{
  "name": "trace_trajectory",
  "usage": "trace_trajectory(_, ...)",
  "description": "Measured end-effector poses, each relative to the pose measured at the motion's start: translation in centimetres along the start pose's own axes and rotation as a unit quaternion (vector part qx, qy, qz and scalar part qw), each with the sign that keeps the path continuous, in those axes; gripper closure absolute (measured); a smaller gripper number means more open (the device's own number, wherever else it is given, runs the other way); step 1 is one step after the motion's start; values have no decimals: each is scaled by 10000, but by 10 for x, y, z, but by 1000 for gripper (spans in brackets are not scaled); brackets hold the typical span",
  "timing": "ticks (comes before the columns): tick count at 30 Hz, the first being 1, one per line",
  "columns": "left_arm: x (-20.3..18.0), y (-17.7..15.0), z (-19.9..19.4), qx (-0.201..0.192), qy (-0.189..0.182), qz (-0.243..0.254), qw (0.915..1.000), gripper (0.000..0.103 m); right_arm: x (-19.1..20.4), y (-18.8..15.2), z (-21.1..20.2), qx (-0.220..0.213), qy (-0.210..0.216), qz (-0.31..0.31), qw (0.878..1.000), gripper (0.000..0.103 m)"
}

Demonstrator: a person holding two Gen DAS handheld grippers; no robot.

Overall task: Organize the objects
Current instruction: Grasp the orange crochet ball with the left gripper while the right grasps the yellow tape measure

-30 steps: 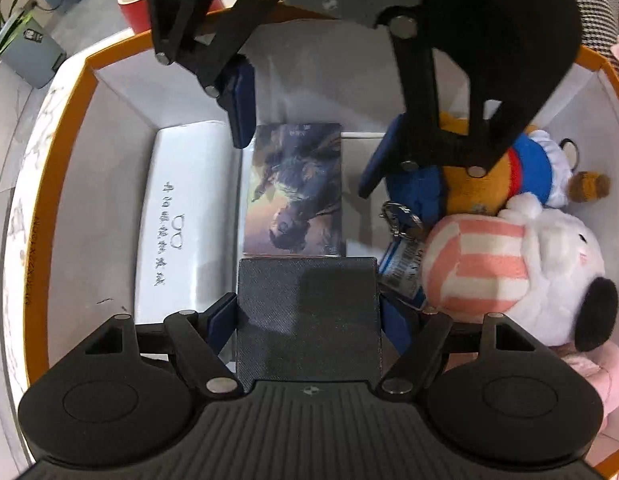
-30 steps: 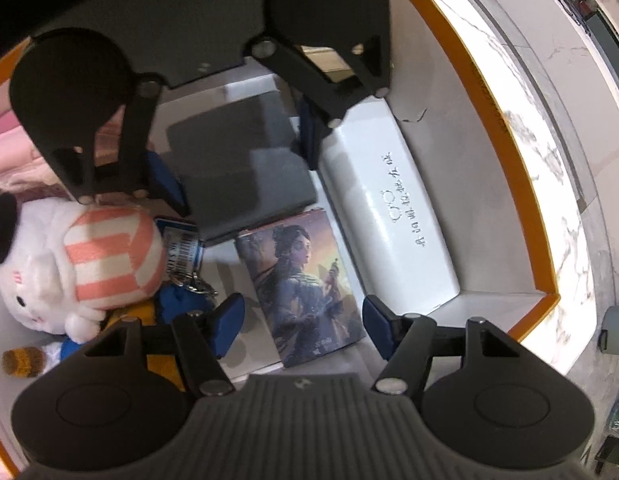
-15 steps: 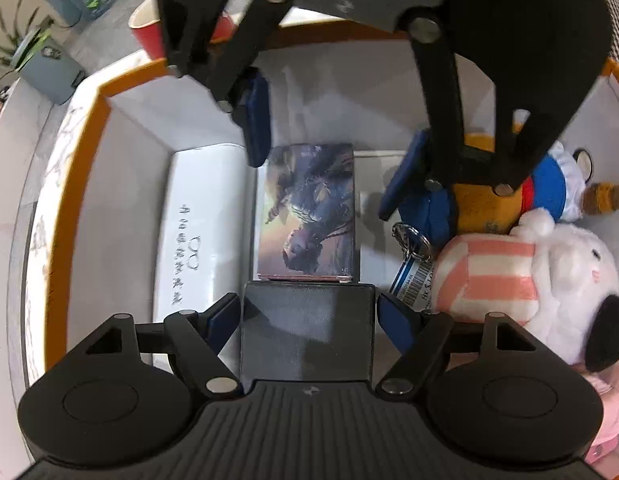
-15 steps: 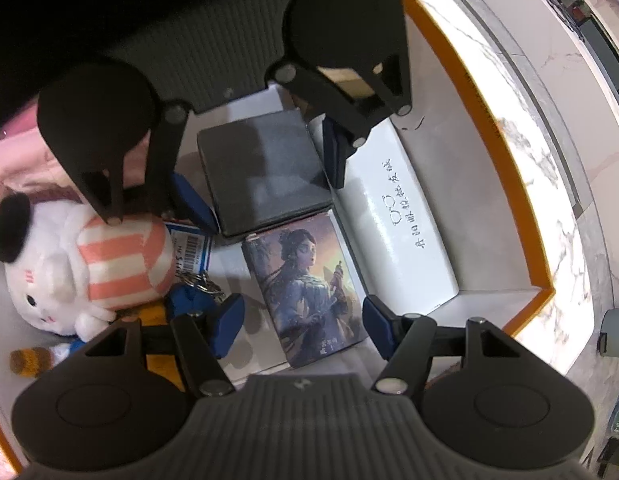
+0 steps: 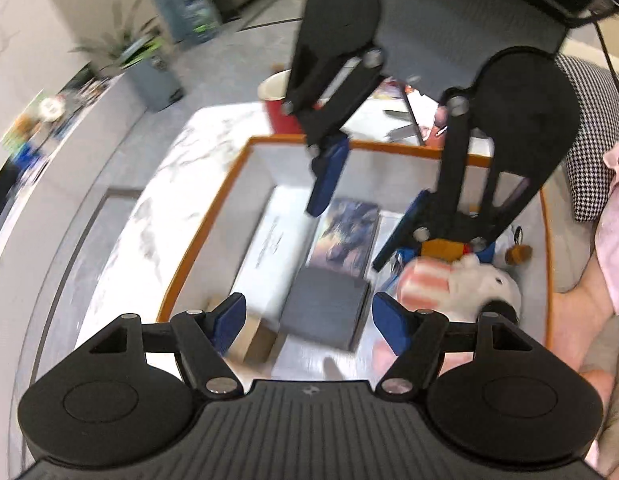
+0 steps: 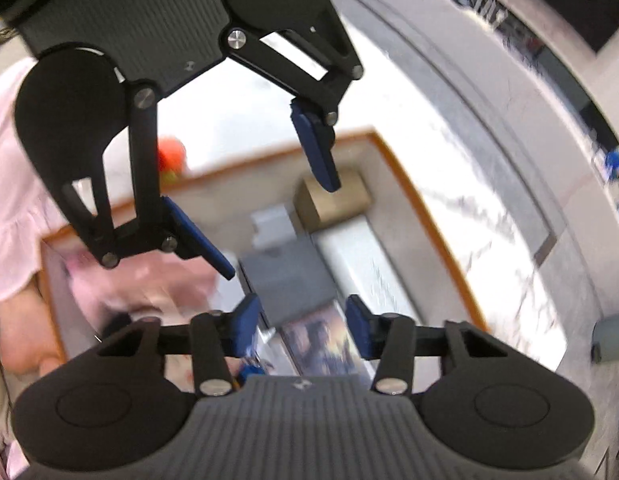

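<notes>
Hovering above the orange-rimmed white box [image 5: 245, 148], both grippers were seen empty, with nothing caught between their blue pads. The left gripper [image 5: 309, 318] was held wide, its jaws closing slightly, and only air lay between them. The right gripper [image 6: 297, 326] was set at a middling width, its jaws closing, and no object was pressed by its pads.

Inside the box, a long white case [image 5: 269, 248] was laid along the left wall in the left wrist view. Just beside it, a picture card [image 5: 347, 236] was laid flat, and a dark grey wallet-like square [image 5: 325, 308] was placed against the card's near edge. To the right of these, a white plush with a pink-striped cap [image 5: 465, 284] was nestled against an orange and blue plush [image 5: 441, 248], which was partly hidden by the right gripper. A small brown carton [image 6: 333, 198] was seen at one end of the white case in the right wrist view, though much there was blurred.

Outside the box, a red cup [image 5: 277, 108] was stood on the marble tabletop [image 5: 157, 200]. A pink sleeve [image 6: 9, 200] was visible at the edge.
</notes>
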State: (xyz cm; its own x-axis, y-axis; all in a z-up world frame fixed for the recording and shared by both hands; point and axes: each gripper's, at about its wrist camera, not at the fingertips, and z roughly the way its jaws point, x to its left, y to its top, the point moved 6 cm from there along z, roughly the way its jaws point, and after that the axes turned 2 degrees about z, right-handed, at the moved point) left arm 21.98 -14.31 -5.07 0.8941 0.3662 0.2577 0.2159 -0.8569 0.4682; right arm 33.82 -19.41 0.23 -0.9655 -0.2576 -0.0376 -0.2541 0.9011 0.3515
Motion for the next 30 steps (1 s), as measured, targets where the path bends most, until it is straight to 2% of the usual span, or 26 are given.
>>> trace_trajectory(1,-5,-7,-5,44,54,-128,9999,23,6,7,-5,-59,-8,-75,10000,56)
trace_trajectory(2,10,10,0,67,73,-230,9997,23,13,13,-10,-102,18,-165,9998,56)
trace_trajectory(4,7,-7,-13,108,66,-441,9989,24,27,28,-18,-171,86,-323,9993,56)
trace_trajectory(5,6,-16,-16,163,62,-518,9985,24,38,65,-14,-200,121,-418,9989,56)
trace_trajectory(7,7,-30,-23,277,88,-691,9972,24,56,78,-24,-232,233,-625,9975,56)
trace_trajectory(9,7,-47,-26,469,109,-1007,9938,24,72,90,-19,-204,343,-832,9957,56)
trace_trajectory(13,5,-75,-30,530,84,-1370,9891,24,97,110,1,24,456,-1245,9912,56)
trace_trajectory(17,4,-91,-12,635,-9,-1493,9867,24,109,116,46,373,551,-1562,9855,56)
trace_trajectory(18,2,-101,-18,661,-49,-1507,9863,24,112,118,52,460,551,-1625,9841,56)
trace_trajectory(23,2,-123,0,805,-223,-1729,9814,26,114,117,84,858,623,-1782,9783,56)
trace_trajectory(27,6,-133,7,810,-347,-1933,9772,30,112,119,114,1122,693,-1972,9715,56)
trace_trajectory(30,6,-139,9,812,-462,-2055,9742,42,113,118,130,1275,771,-2166,9648,55)
